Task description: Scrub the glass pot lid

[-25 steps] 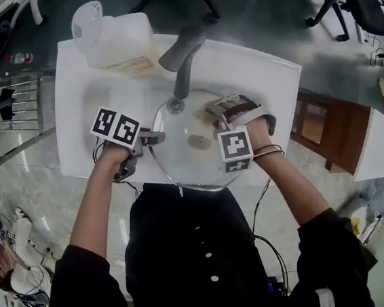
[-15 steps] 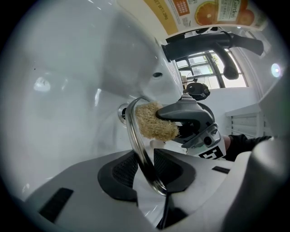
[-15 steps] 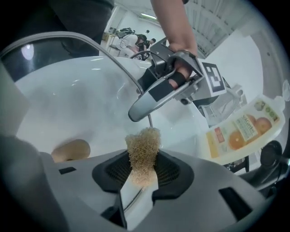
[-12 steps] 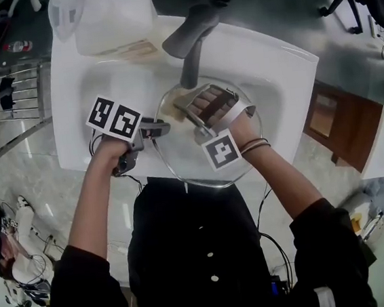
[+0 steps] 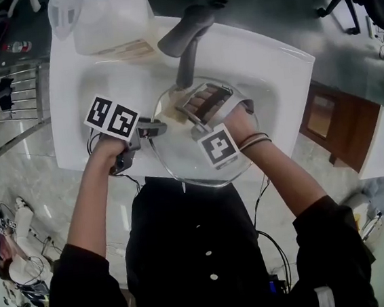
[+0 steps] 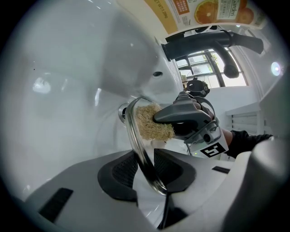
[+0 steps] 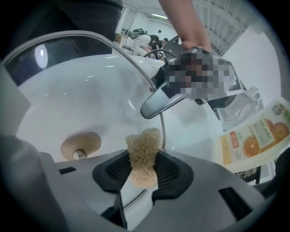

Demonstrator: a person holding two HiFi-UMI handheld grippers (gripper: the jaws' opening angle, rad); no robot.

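Left gripper [image 6: 147, 170] clamps glass lid [image 5: 183, 162] rim; right gripper [image 7: 144, 171] pinches loofah [image 7: 143, 147]; carton [image 7: 253, 140] lettering unreadable.

No words can be read. A label [image 7: 251, 140] shows orange slices, its print too small to read. Square black-and-white markers sit on the left cube [image 5: 112, 117] and the right cube [image 5: 217, 147].

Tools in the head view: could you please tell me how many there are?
2. The left tool clamps the glass lid by its rim, at the left of the sink; the right tool holds a fibrous scrubber against the lid, below the faucet. None seems hidden.
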